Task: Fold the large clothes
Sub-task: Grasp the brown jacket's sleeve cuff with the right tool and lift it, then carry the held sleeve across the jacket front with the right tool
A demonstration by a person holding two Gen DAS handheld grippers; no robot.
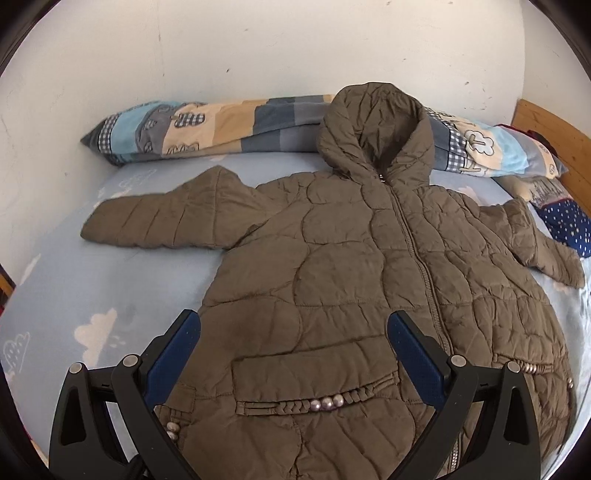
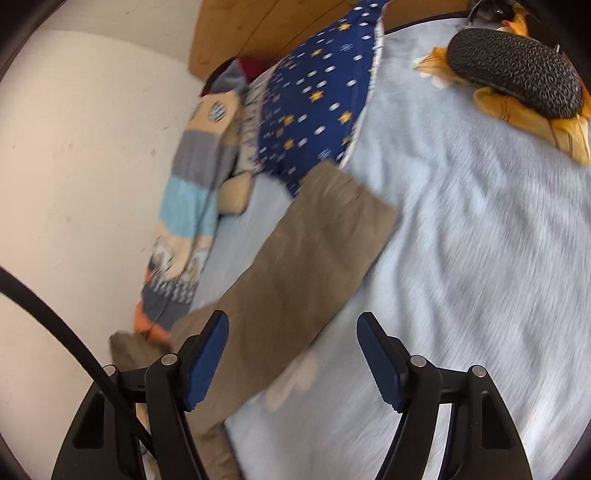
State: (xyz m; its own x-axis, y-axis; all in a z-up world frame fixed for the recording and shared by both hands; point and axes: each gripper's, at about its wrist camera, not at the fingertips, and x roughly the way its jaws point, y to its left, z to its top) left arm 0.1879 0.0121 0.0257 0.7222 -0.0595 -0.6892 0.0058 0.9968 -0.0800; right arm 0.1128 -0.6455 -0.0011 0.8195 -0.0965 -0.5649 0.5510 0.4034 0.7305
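My olive quilted jacket (image 1: 369,266) lies spread front-up on the bed (image 1: 74,295), zipped, with its hood resting against the long patchwork pillow (image 1: 207,125) that runs along the white wall (image 1: 221,48). One sleeve (image 1: 155,221) stretches flat toward the left side of the left wrist view, and the other sleeve (image 1: 535,243) reaches to the right, ending just beside a navy star-print pillow (image 1: 565,229). My left tool (image 1: 291,332) hovers over the lower front of the jacket, above the pocket flap trimmed with silver beads (image 1: 327,402); its blue-padded fingers (image 1: 413,354) stand wide apart with nothing pinched between them. In the right wrist view, which is blurred, my right tool (image 2: 291,332) is also spread, its pads (image 2: 207,358) gripping nothing. The left pad sits over the edge of the jacket's sleeve (image 2: 314,251), which runs diagonally up across the light blue bed sheet (image 2: 461,240), its cuff touching the navy star-print pillow (image 2: 314,96); the right pad is over bare sheet. The patchwork pillow (image 2: 192,206) lies against the wall on the left, and a wooden headboard (image 2: 251,26) stands behind. Near the far corner of the bed, a dark textured slipper (image 2: 513,70) rests on an orange cloth (image 2: 535,122).
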